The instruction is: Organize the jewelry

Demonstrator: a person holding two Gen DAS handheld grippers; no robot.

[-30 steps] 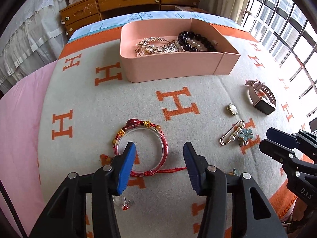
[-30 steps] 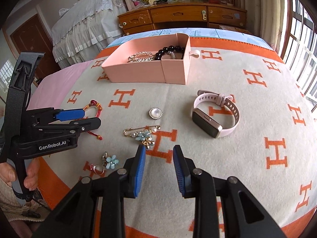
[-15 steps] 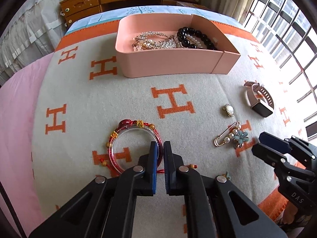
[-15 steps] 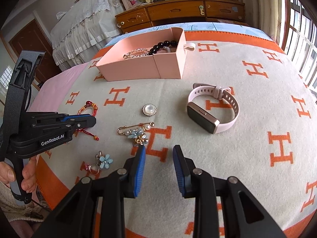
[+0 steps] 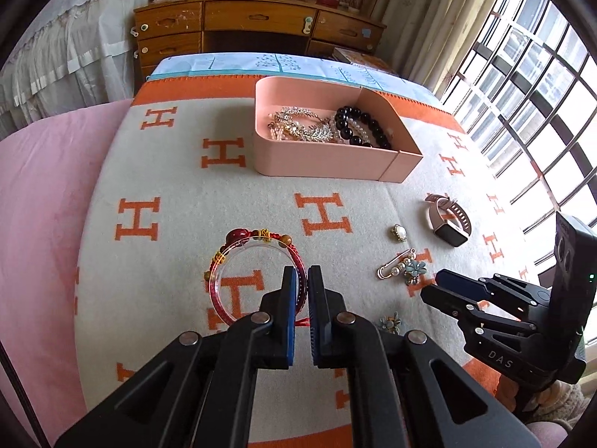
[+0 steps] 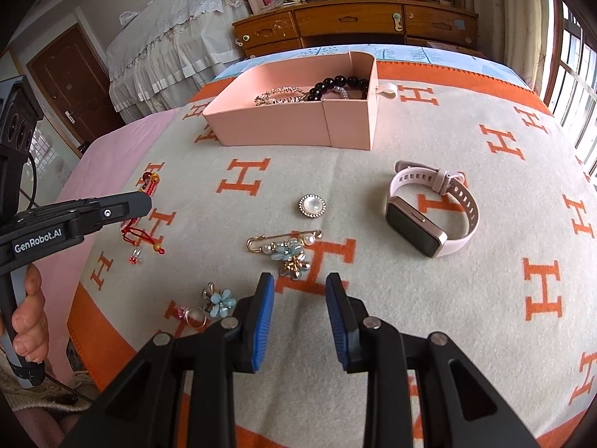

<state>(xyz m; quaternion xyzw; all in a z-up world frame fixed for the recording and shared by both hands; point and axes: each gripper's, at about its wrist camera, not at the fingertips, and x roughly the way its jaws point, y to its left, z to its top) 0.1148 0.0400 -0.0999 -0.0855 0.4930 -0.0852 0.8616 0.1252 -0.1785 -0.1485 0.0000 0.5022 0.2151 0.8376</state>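
A clear bangle wound with red cord and beads (image 5: 238,238) hangs tilted above the H-patterned blanket. My left gripper (image 5: 302,280) is shut on its right rim. In the right wrist view the same gripper (image 6: 145,201) comes in from the left, with the bangle's red cords (image 6: 140,233) dangling below it. The pink box (image 5: 328,164) at the back holds a black bead bracelet and gold pieces. My right gripper (image 6: 300,287) stands open over the blanket, just short of the flower safety-pin brooch (image 6: 287,246), with nothing between its fingers.
On the blanket lie a pink smartwatch (image 6: 414,227), a round pearl brooch (image 6: 312,206) and a blue flower ring (image 6: 220,300). A wooden desk with drawers (image 5: 253,26) stands behind the bed, and barred windows are at the right.
The left gripper's jaws closed on the bangle's rim and then rose with it, so the bangle tilted off the blanket. The right gripper stayed put.
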